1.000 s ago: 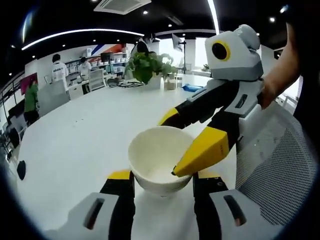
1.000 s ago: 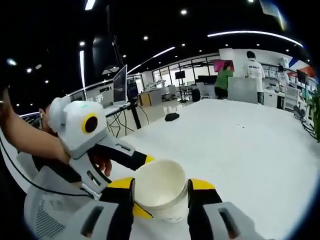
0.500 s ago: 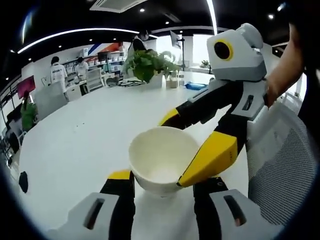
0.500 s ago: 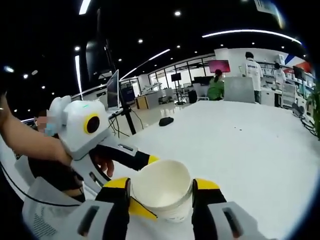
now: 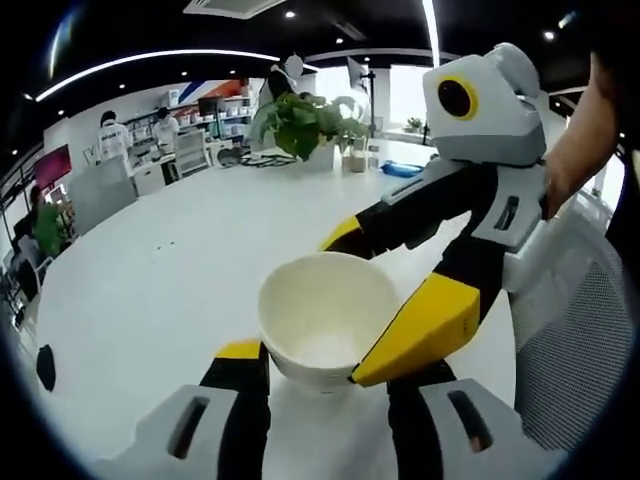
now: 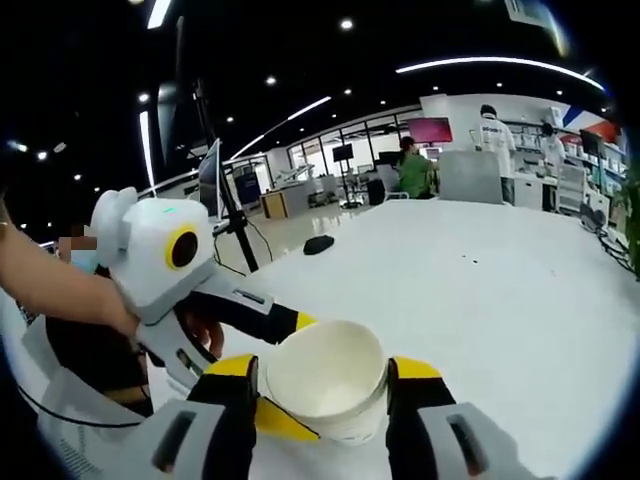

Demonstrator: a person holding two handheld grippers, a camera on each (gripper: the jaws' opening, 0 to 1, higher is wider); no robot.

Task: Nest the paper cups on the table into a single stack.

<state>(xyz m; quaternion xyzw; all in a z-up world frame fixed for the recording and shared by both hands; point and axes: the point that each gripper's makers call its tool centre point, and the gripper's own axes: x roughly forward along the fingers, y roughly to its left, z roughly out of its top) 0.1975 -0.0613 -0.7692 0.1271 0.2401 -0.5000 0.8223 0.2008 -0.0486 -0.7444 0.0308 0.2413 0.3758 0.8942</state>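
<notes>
A broad white table (image 5: 170,260) stretched away across the room. At its far end stood a potted green plant (image 5: 300,125), with a small dark object (image 6: 318,243) lying near another edge.

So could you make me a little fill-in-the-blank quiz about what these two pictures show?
1. The paper cup sits between the two yellow-tipped jaws of the left gripper, and its colour is ____.
2. The cup's open mouth faces ____.
3. The right gripper comes into the left gripper view from the ____ side of the picture.
4. Far back on the white table stands a green ____.

Missing words: white; up; right; plant
</notes>
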